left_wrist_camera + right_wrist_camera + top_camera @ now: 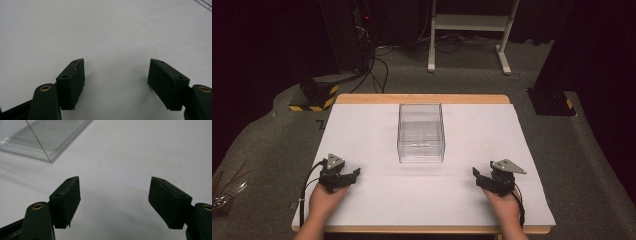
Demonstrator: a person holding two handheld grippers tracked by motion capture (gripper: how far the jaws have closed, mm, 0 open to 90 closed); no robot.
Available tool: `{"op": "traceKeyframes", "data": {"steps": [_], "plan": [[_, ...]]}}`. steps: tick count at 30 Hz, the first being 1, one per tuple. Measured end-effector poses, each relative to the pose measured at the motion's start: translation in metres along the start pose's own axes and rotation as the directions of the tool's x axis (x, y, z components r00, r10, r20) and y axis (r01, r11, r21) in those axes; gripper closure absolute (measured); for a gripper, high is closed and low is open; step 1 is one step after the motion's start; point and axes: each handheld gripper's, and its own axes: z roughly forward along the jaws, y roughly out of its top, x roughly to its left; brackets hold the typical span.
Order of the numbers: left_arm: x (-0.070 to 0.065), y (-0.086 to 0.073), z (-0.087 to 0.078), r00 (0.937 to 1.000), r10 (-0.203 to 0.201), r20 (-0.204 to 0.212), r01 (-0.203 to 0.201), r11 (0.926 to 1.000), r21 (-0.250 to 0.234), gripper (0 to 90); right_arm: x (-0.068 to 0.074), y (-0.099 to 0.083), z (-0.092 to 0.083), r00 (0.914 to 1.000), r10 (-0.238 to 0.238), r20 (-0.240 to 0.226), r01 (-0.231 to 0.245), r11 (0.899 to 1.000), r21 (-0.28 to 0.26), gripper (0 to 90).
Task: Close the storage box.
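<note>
High view: clear box mid-table, left gripper and right gripper near front edge, well apart from it | left gripper view: jaws apart, empty | right gripper view: jaws apart, empty, box corner ahead-left.

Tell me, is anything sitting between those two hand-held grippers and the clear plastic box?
Nothing visible is. The clear box stands alone mid-table on the white sheet. The left hand-held gripper and right hand-held gripper both rest nearer the person, jaws open, holding nothing, with only bare white surface between each of them and the box.
</note>
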Motion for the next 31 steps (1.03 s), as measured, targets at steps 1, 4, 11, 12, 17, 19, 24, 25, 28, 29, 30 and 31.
{"op": "traceKeyframes", "data": {"steps": [1,4,11,12,17,19,24,25,28,29,30,31], "plan": [[0.0,0.0,0.0,1.0,0.0,0.0,0.0,1.0,0.0,29.7,-0.001,-0.001,0.001,1.0,0.004,0.002,-0.004,1.0,0.008,25.6],[0.0,0.0,0.0,1.0,0.0,0.001,0.0,1.0,0.001,29.7,-0.001,-0.003,0.004,1.0,-0.005,0.005,0.005,0.999,0.038,27.6],[0.0,0.0,0.0,1.0,-0.007,0.004,0.007,1.0,0.0,29.8,0.002,0.0,0.014,0.9984,-0.021,0.053,0.013,0.99,0.14,35.5],[0.0,0.0,0.0,1.0,-0.007,0.004,0.007,1.0,0.0,29.8,0.005,-0.001,0.015,0.9965,-0.045,0.07,0.035,0.989,0.146,35.7],[0.0,0.0,0.0,1.0,-0.007,0.005,0.007,1.0,0.001,29.8,0.003,-0.001,0.015,0.9968,-0.038,0.07,0.028,0.99,0.14,37.6],[0.0,0.0,0.0,1.0,-0.008,0.006,0.008,1.0,0.001,29.8,0.004,-0.001,0.015,0.9964,-0.041,0.074,0.03,0.989,0.142,37.6],[0.0,0.0,0.0,0.9999,-0.011,0.008,0.011,0.9999,0.001,29.8,0.004,-0.001,0.015,0.9966,-0.039,0.073,0.029,0.989,0.142,37.7],[0.0,0.0,0.0,0.9999,-0.011,0.009,0.011,0.9999,0.003,29.8,0.004,-0.001,0.015,0.9965,-0.04,0.073,0.029,0.99,0.141,37.6],[0.0,0.0,0.0,0.9999,-0.011,0.009,0.011,0.9999,0.002,29.8,0.004,-0.001,0.015,0.9965,-0.04,0.073,0.029,0.99,0.141,37.7],[0.0,0.0,0.0,0.9999,-0.011,0.009,0.011,0.9999,0.003,29.8,0.004,-0.001,0.015,0.9966,-0.039,0.073,0.028,0.99,0.142,37.7],[0.0,0.0,0.0,0.9999,-0.011,0.009,0.011,0.9999,0.002,29.7,0.004,-0.001,0.015,0.9966,-0.039,0.072,0.028,0.99,0.142,37.7],[0.0,0.0,0.0,0.9999,-0.011,0.009,0.011,0.9999,0.003,29.8,0.004,-0.001,0.015,0.9966,-0.038,0.072,0.028,0.99,0.141,37.8]]}}
